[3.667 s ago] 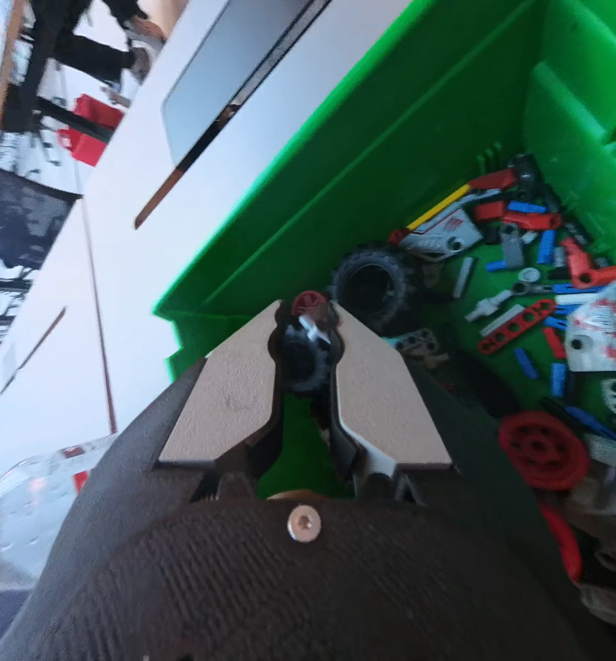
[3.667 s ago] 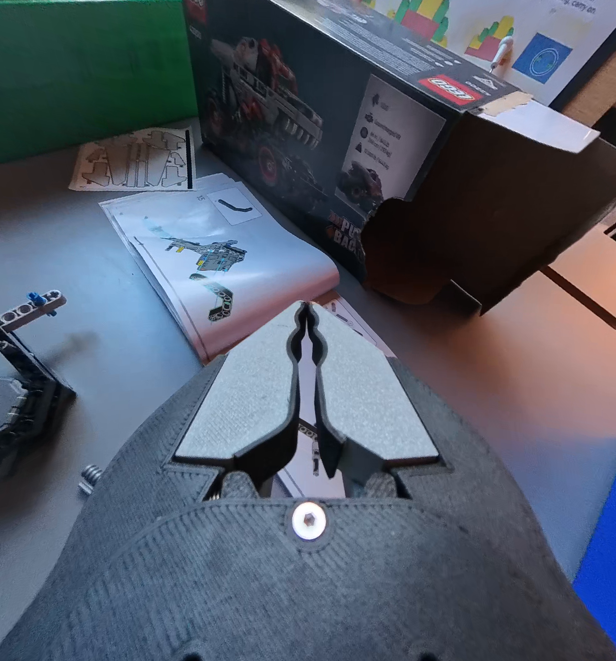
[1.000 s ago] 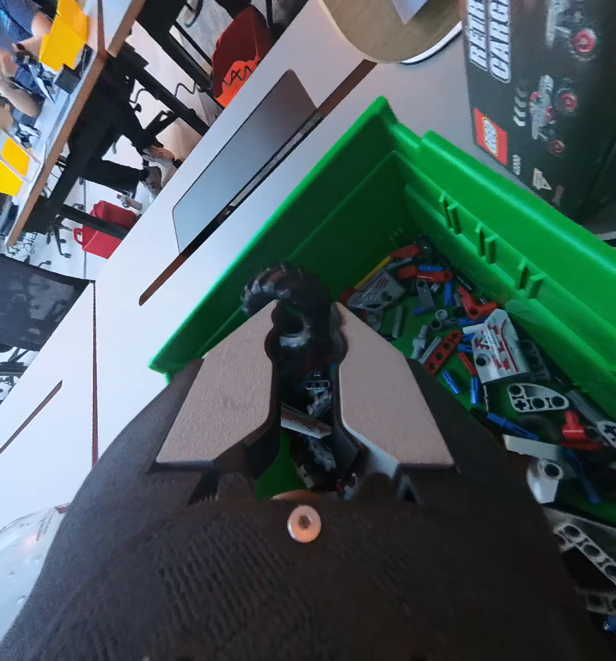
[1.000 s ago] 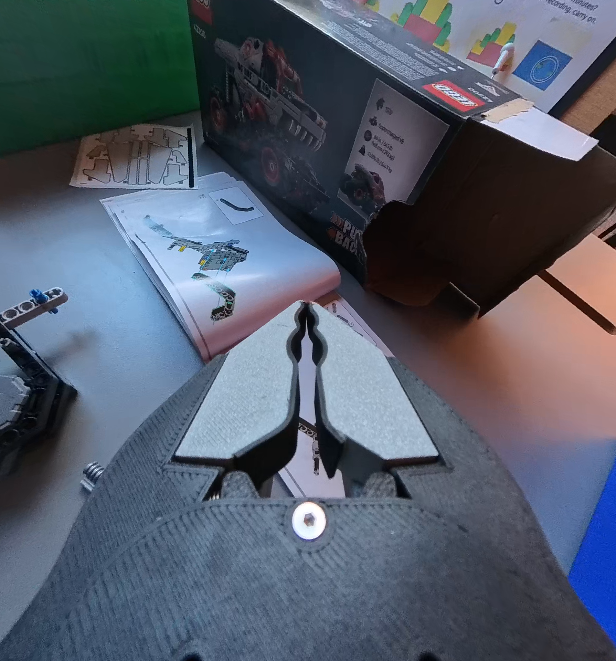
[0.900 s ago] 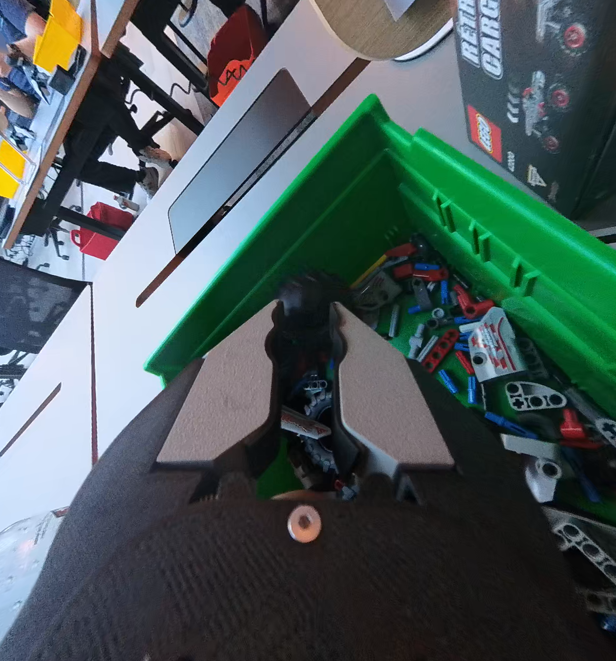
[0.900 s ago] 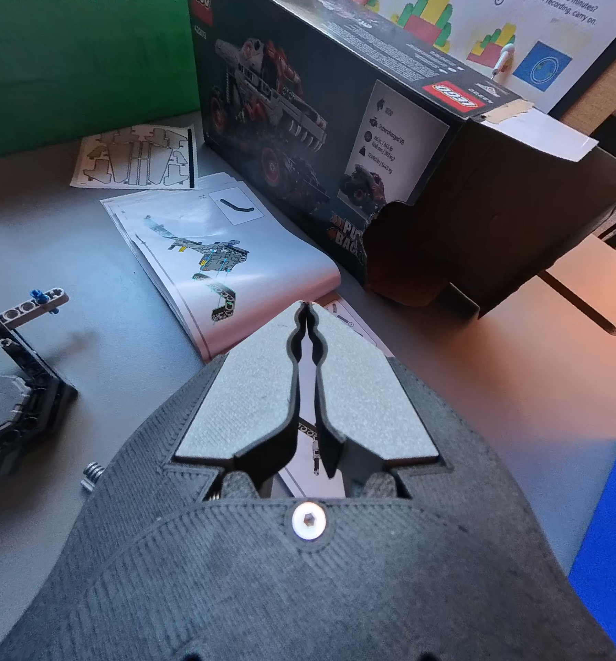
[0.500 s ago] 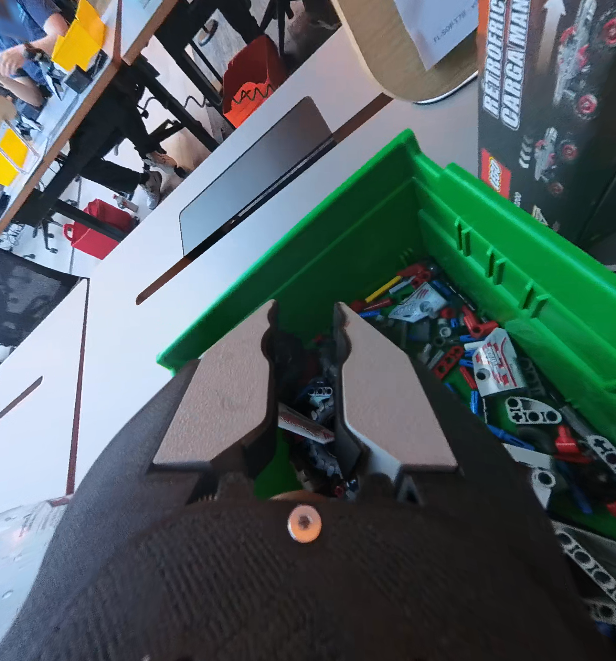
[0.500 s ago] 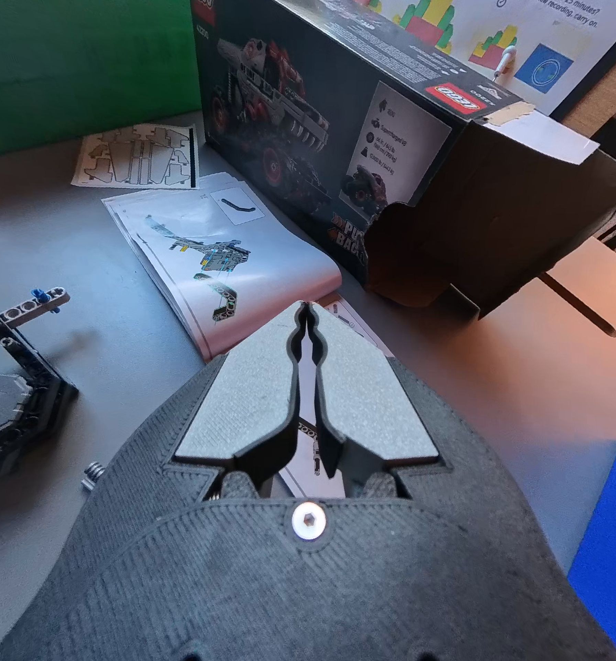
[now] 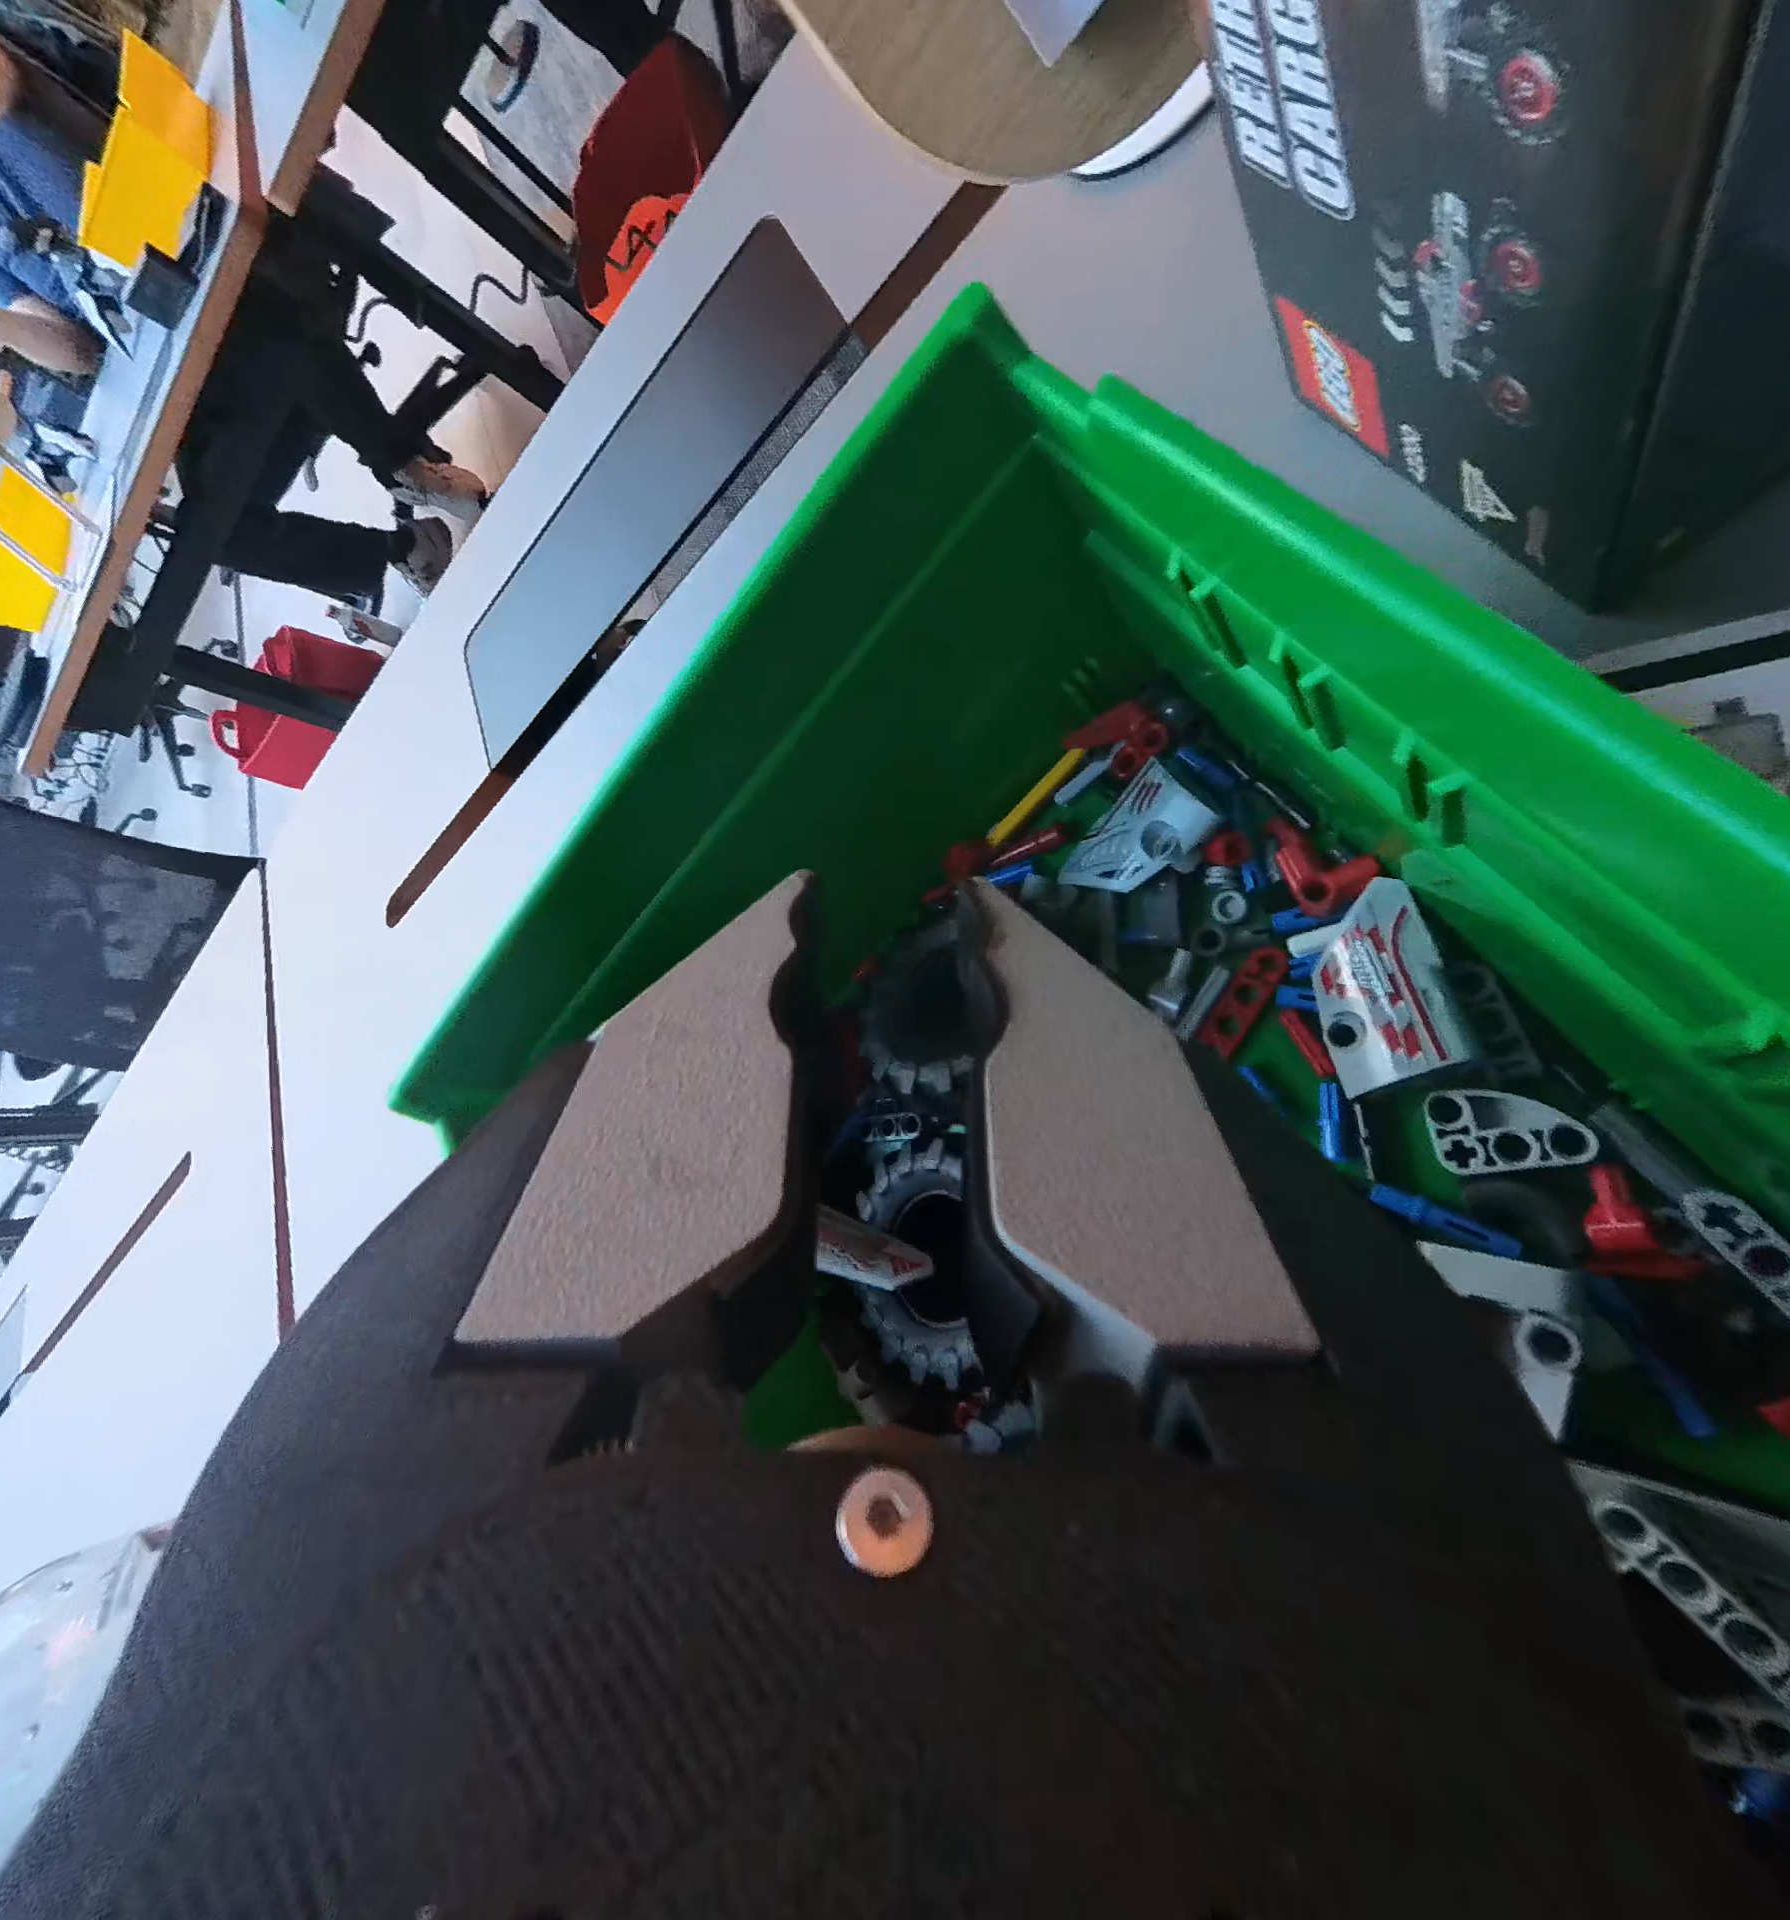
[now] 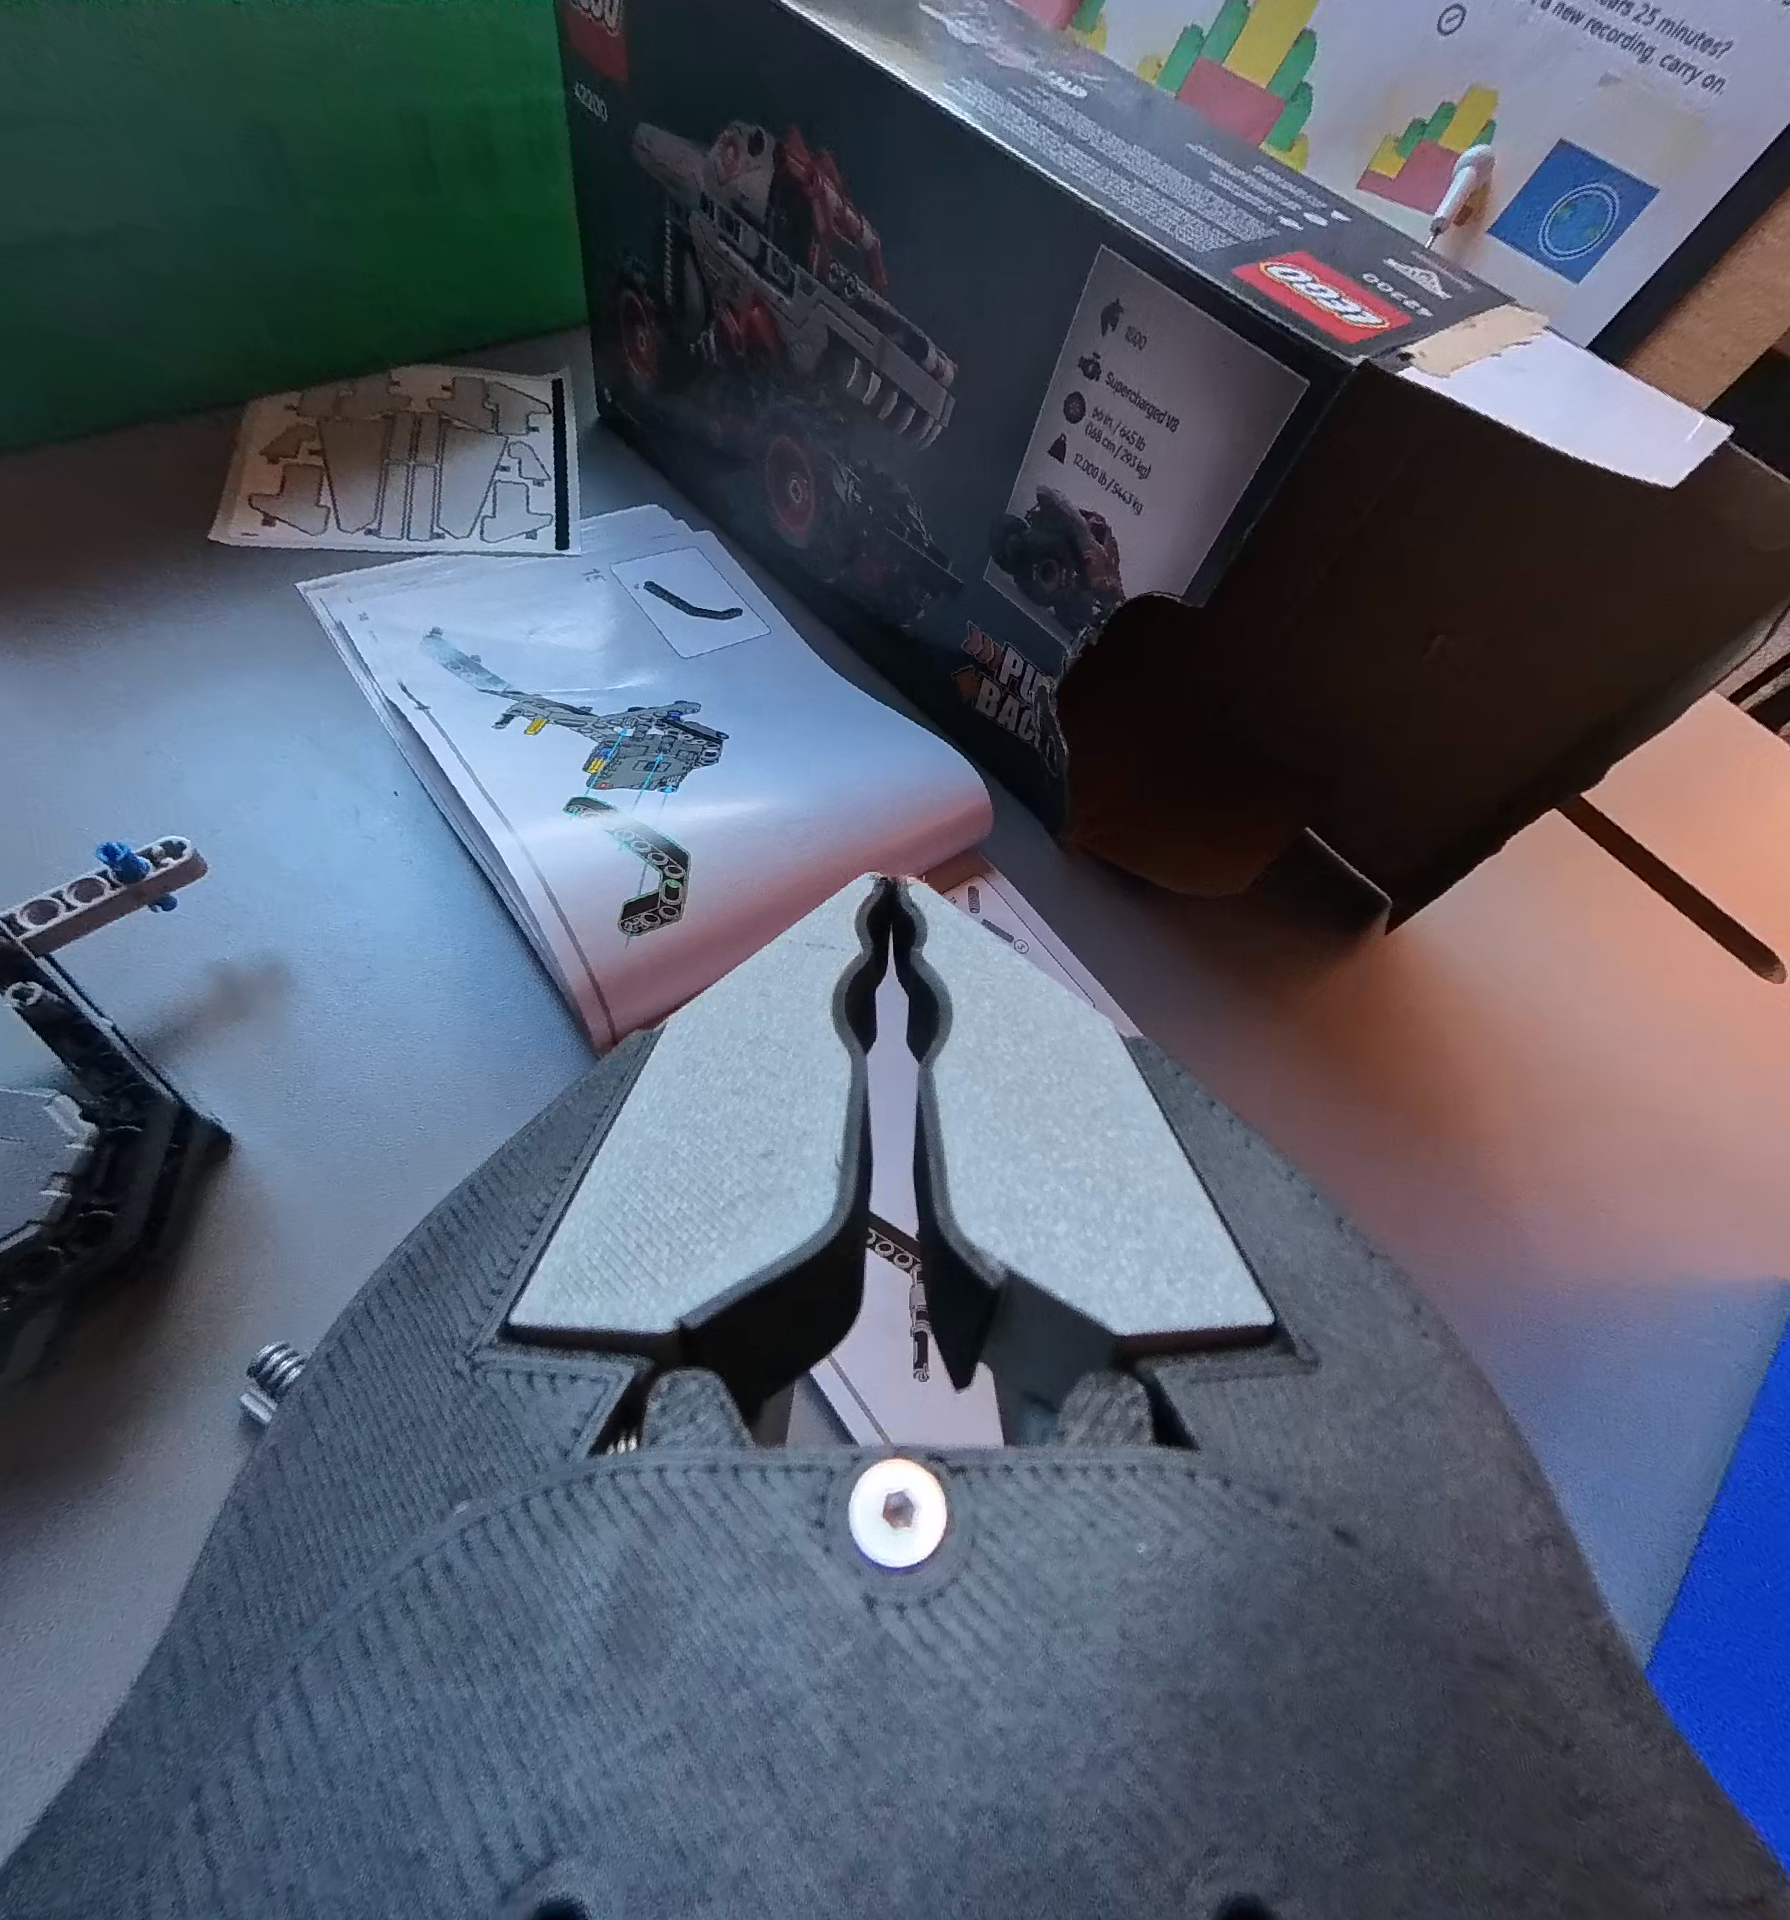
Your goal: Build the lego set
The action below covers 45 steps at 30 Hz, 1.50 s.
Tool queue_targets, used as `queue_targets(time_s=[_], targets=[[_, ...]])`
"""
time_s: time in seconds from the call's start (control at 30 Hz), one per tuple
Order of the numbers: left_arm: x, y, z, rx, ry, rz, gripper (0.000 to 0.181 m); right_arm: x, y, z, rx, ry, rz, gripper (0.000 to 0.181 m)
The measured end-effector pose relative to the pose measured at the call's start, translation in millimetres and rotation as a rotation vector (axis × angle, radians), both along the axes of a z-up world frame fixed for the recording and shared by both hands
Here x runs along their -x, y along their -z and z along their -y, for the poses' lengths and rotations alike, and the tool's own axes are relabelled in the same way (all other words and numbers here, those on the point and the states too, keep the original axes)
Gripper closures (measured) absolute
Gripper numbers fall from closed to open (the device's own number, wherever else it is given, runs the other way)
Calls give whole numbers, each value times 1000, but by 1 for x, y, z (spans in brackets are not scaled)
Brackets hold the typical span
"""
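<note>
Two grippers: working apart, left over the parts, right over the table.
Green bin (image 9: 870, 644): holding loose lego pieces (image 9: 1369, 977), directly below and ahead of left gripper (image 9: 896, 914).
Left gripper: tilting down into bin, jaws spread, pinching nothing visible; black tyre (image 9: 922, 1278) lying between them below.
Right gripper (image 10: 891, 888): hovering above instruction booklet (image 10: 652, 748), tips pressed together, empty.
Partial frame (image 10: 49, 1122): sitting left of right gripper, near.

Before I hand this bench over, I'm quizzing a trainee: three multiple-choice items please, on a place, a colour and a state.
1. The open booklet lies: A on the table beside the set's box; B atop that box; C on the floor.
2. The parts bin is: A blue; B green; C yellow.
3. The right gripper's jaws: A wide open; B clamping a tyre; C shut, empty.
A: it lies flat by the box. B: its walls are green. C: the tips meet with nothing between.
</note>
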State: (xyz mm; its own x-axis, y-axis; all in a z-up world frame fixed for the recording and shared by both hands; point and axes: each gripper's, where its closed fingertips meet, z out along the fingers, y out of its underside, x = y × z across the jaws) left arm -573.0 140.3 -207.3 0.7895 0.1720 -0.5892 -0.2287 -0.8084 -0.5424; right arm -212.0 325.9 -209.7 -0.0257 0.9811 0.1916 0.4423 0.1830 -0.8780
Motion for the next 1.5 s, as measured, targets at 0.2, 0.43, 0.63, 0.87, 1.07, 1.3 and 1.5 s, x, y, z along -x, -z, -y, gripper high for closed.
queue_targets(time_s=[0.2,0.43,0.63,0.87,1.07,1.3,1.5], targets=[[-2,4,-1,19,7,-8,158,0,1,0,0,0,2,181],[-1,3,0,22,7,-11,159,1,6,-1,6,5,17,181],[-15,12,4,70,70,81,161,1,7,-4,13,12,18,181],[-18,18,3,107,68,36,161,0,10,-9,9,33,27,181],[-15,19,3,127,53,-15,162,-2,3,-10,-2,36,6,181],[-11,13,1,90,33,-25,162,-7,0,-22,7,99,1,181],[-10,16,1,104,33,-27,162,-7,-2,-23,10,105,-10,181]])
